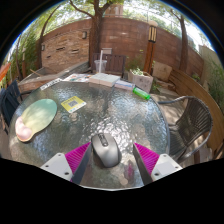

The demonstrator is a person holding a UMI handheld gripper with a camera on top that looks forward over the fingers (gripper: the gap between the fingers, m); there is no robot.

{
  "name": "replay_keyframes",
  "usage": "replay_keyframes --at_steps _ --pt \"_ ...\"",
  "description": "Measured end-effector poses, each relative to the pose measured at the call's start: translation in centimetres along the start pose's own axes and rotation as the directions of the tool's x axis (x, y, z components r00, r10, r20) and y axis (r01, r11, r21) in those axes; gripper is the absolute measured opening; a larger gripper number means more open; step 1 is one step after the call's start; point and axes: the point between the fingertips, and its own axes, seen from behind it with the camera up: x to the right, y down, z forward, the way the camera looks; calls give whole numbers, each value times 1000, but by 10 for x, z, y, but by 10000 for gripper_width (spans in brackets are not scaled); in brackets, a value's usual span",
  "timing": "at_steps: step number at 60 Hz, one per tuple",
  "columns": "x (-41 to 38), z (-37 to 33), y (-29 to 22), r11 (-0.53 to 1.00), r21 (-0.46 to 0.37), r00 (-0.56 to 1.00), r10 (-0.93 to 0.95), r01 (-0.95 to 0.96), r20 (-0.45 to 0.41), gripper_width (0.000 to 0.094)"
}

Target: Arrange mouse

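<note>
A grey computer mouse (pixel 105 150) lies on the round glass table (pixel 120 115), between my two fingers with a gap at each side. My gripper (pixel 112 158) is open; its pink pads (pixel 77 157) stand left and right of the mouse without touching it. A pale green and pink mouse pad (pixel 35 118) lies on the table to the far left of the fingers.
A yellow booklet (pixel 73 103) lies beyond the mouse. White papers (pixel 105 79), a green object (pixel 142 94) and a white box (pixel 124 85) sit at the table's far side. Metal chairs (pixel 195 125) stand around; a brick wall (pixel 80 45) lies behind.
</note>
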Motion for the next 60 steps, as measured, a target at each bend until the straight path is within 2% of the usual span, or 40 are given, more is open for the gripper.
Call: replay_keyframes --at_steps 5,7,11,23,28,33,38,43,46,52,56,60 --pt "3 10 -6 1000 -4 1000 12 -12 6 766" --pt "3 13 -6 1000 -9 1000 22 -22 11 700" --pt "-3 16 -3 999 -24 998 40 -39 38 510" --pt "-4 15 -4 999 -24 999 46 -45 16 376" --pt "-1 12 -5 997 -41 998 67 -68 -12 351" --pt "6 1 -15 996 -24 995 83 -85 -62 353" --pt "16 -19 -54 990 43 982 136 -131 -128 352" --pt "11 -51 -113 968 168 964 215 -188 -160 351" --pt "-1 -74 -165 945 248 954 256 -213 -154 351" --pt "-62 -97 -224 907 362 958 268 -216 -99 351" --pt "-119 -89 -246 903 365 966 257 -229 -29 350" --pt "-188 -63 -233 922 308 971 236 -233 28 351"
